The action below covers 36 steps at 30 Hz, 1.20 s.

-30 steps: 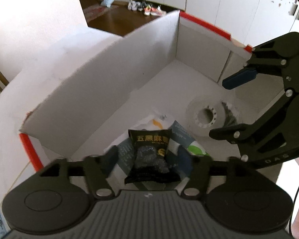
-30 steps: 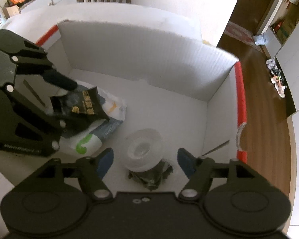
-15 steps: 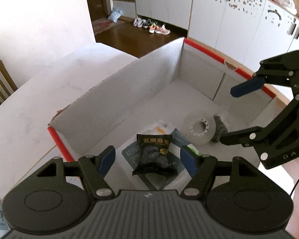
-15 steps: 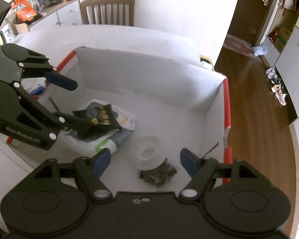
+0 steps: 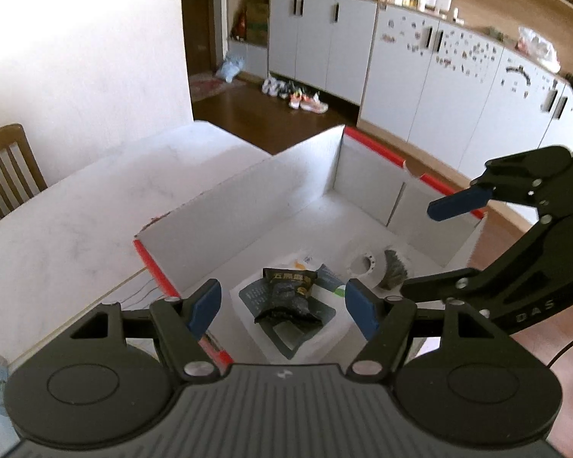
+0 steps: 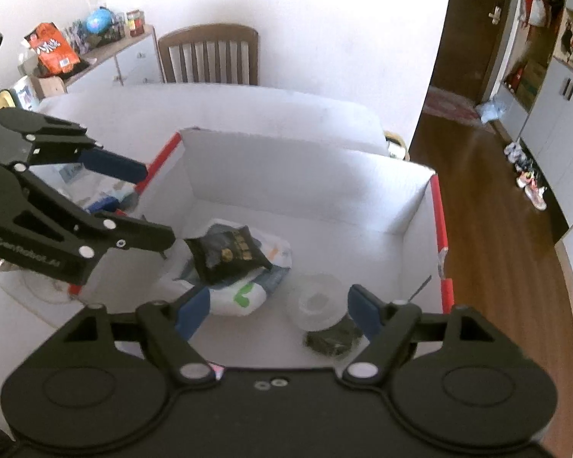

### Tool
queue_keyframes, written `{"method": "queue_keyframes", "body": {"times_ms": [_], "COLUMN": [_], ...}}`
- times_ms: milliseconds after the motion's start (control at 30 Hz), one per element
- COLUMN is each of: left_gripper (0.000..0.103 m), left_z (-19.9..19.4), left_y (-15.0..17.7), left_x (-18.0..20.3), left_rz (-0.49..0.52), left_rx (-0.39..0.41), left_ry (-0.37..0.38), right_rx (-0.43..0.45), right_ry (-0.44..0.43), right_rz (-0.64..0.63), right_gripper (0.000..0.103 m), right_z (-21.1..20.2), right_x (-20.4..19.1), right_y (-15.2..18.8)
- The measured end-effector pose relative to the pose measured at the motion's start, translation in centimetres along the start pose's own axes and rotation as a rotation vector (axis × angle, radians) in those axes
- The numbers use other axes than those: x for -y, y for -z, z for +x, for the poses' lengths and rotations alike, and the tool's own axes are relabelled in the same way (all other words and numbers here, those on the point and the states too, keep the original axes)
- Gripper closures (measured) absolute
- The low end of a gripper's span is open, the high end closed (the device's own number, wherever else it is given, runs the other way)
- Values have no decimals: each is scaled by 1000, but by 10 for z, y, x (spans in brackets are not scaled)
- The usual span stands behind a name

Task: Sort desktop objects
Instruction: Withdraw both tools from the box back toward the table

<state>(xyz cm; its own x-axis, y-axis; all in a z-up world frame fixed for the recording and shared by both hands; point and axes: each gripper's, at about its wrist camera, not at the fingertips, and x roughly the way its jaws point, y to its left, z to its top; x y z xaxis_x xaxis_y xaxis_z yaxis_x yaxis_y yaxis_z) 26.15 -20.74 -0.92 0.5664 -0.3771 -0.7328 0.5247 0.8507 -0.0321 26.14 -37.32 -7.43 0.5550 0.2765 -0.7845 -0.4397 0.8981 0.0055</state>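
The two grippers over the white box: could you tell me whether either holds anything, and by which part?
Nothing is held: left gripper and right gripper are both open and empty.

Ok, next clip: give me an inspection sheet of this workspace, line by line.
Surface: white table, bare where visible.
Job's things: white cardboard box with red-taped edges holds a black snack packet lying on a white pouch, beside a clear tape roll and a dark crumpled wrapper.
Clutter: small packs outside the box's left wall, blurred.
Tongs: left tongs open, empty; right tongs empty, jaws just been opening.
Cables: thin black cable at right edge.
Surroundings: wooden chair, white cabinets, shoes on floor.
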Motion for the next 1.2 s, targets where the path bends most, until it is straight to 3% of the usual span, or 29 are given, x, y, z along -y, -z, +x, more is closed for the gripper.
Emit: {"method": "queue_keyframes", "body": {"times_ms": [467, 733, 1000, 1067, 1200], "left_gripper": [31, 19, 16, 9, 4], "left_z": [-87, -124, -155, -160, -171], "left_y": [56, 99, 138, 146, 164], "left_x": [-27, -61, -113, -122, -142], "left_rz": [-64, -128, -218, -238, -273], "left_rx": [120, 134, 144, 147, 151], "left_ry": [-25, -51, -106, -110, -126], "right_rx": [128, 120, 116, 116, 124], "right_ry": [3, -50, -103, -111, -111], "right_rz": [-24, -82, -149, -156, -171], "right_gripper": [14, 11, 10, 10, 9], "right_z": [-26, -25, -16, -14, -9], "right_x": [-70, -145, -222, -237, -263], "right_y": [11, 16, 14, 12, 10]}}
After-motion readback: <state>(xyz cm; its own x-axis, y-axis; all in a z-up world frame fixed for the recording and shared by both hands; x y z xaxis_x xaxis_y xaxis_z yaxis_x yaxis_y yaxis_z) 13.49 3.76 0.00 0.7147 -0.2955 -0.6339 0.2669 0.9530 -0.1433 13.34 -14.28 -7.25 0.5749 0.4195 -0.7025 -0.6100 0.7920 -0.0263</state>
